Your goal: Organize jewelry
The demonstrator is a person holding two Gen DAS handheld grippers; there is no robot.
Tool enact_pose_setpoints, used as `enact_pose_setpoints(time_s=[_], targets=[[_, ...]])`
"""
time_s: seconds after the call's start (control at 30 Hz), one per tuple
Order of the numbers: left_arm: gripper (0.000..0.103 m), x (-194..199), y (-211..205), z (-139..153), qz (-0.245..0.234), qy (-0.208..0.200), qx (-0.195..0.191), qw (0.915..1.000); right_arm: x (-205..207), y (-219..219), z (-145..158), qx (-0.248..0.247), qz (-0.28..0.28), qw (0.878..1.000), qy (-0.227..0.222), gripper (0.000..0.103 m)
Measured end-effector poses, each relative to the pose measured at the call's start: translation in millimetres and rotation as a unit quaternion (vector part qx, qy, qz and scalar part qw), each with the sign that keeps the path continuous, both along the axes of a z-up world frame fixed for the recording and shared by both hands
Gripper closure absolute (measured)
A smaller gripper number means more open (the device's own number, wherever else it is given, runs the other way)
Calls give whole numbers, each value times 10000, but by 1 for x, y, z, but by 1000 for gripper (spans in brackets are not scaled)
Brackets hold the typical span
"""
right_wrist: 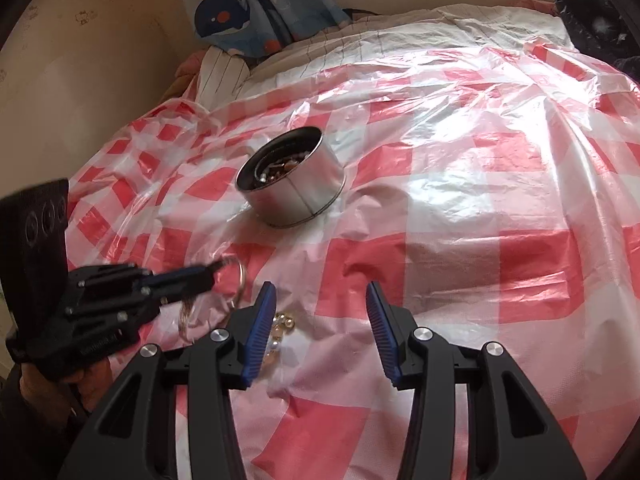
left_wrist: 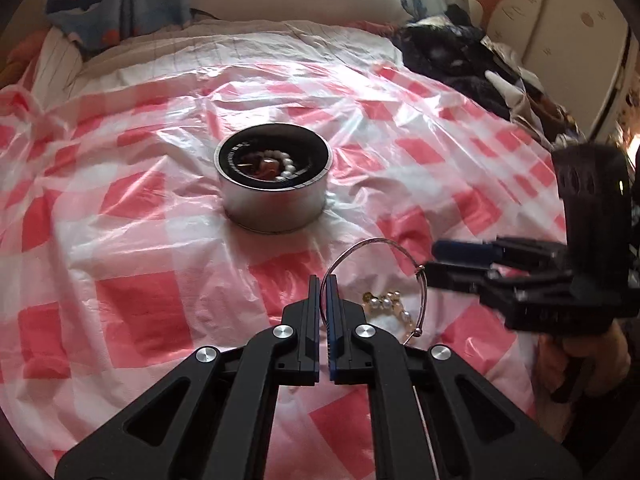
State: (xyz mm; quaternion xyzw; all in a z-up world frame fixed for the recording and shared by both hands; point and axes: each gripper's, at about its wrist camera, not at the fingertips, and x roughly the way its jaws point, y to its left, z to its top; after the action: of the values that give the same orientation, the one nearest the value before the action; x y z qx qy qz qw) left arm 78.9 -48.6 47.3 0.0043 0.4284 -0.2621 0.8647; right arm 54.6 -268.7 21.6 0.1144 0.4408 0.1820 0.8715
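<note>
The tin [left_wrist: 274,184] already contains pearls. Near it, the left hand-held gripper [left_wrist: 324,280] pinches the bangle [left_wrist: 372,245]; the right hand-held gripper [right_wrist: 320,300] stands half-open, empty, over the pearl piece [left_wrist: 386,304] left to store.

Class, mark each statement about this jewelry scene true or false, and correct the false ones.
1. The left gripper is shut on the thin metal bangle. True.
2. The round tin is empty. False: it holds pearls and other beads.
3. The right gripper is open with nothing between its pads. True.
4. The tin stands on a blue striped cloth. False: it stands on a red-and-white checked plastic sheet.
5. A pearl piece lies on the sheet outside the tin. True.
</note>
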Motion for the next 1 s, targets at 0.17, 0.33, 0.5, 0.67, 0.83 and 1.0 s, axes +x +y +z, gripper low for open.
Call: enact_pose_setpoints(time_s=[0.17,0.33,0.5,0.67,0.83,1.0], targets=[[101,14,26,-2,629,94,-40,9980,-8,43,-8,-262,844,9961,40,43],[100,15,25,-4,668,78,28,9977,-11,68,-20,-1137,1011,9884,-24,57],[100,15,22,-7,648,117,112,9978,-12,61,-20,-962,1012,9902,-18,95],[100,15,21,-9,643,105,162,9977,-11,45,-6,-820,681,9940,-254,95],[100,14,18,-10,617,93,254,9977,-7,31,1,-710,414,9960,-342,95],[100,13,16,-11,599,61,329,9976,-8,30,4,-674,356,9962,-411,95]])
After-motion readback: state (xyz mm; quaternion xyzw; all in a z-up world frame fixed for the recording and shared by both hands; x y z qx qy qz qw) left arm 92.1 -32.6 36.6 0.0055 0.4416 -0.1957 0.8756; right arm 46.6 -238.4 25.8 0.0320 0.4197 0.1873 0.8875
